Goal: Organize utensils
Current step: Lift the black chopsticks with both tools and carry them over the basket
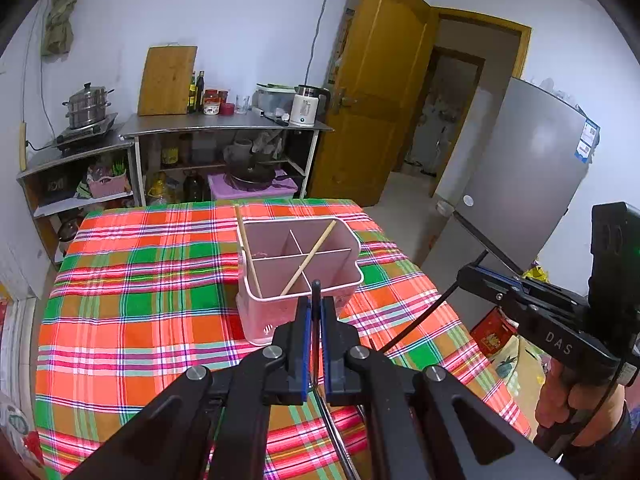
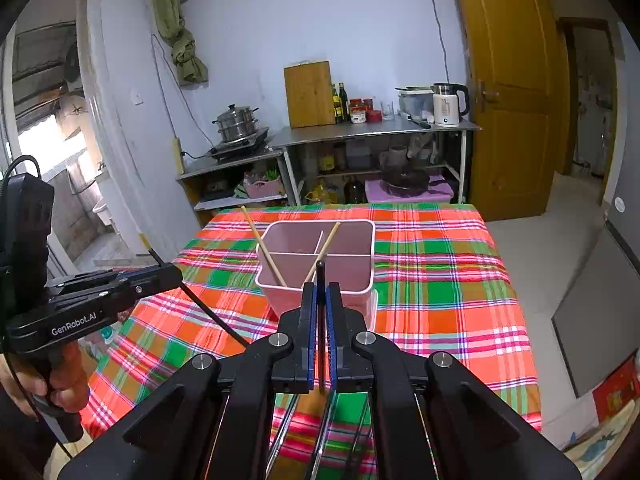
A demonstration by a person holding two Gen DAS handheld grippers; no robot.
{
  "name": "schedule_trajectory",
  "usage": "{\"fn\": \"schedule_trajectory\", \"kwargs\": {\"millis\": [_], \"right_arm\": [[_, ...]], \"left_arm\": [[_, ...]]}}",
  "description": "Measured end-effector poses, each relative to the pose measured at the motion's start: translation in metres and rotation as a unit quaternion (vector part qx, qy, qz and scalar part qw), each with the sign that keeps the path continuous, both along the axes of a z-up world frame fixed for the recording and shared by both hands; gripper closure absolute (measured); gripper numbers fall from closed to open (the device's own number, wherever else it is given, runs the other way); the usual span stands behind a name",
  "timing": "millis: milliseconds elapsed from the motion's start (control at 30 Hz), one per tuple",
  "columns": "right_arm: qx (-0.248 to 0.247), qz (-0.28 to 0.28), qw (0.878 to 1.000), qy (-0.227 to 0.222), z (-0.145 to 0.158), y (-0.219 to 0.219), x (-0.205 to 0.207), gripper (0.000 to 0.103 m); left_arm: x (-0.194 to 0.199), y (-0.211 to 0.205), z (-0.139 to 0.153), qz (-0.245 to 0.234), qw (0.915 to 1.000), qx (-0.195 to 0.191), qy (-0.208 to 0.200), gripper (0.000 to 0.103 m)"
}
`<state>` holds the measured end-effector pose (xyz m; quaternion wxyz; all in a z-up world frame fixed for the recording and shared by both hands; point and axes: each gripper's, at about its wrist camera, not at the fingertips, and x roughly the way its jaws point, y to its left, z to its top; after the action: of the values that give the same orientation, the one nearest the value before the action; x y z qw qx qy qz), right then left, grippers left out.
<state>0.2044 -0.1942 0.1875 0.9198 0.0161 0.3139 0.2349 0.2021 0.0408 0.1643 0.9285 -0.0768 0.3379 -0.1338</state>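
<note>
the left gripper [image 1: 316, 308] was clamped on a thin black chopstick [image 1: 315, 292], and the right gripper [image 2: 320, 296] pinched another black chopstick [image 2: 320, 276]. just beyond both stood the pink divided holder [image 1: 298, 280] on the plaid tablecloth [image 1: 140, 280] — two wooden chopsticks [image 1: 308, 258] leaned in its compartments.

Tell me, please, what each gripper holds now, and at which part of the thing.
The left gripper holds a black chopstick near its upper end. The right gripper holds another black chopstick, also near its upper end.
</note>
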Motion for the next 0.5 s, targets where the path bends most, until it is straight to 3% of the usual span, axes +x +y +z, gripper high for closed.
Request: {"fn": "schedule_trajectory", "kwargs": {"millis": [500], "right_arm": [[0.016, 0.001, 1.0, -0.02, 0.017, -0.002, 0.0, 0.099]], "left_arm": [[0.002, 0.009, 0.022, -0.009, 0.9999, -0.007, -0.005, 0.099]]}}
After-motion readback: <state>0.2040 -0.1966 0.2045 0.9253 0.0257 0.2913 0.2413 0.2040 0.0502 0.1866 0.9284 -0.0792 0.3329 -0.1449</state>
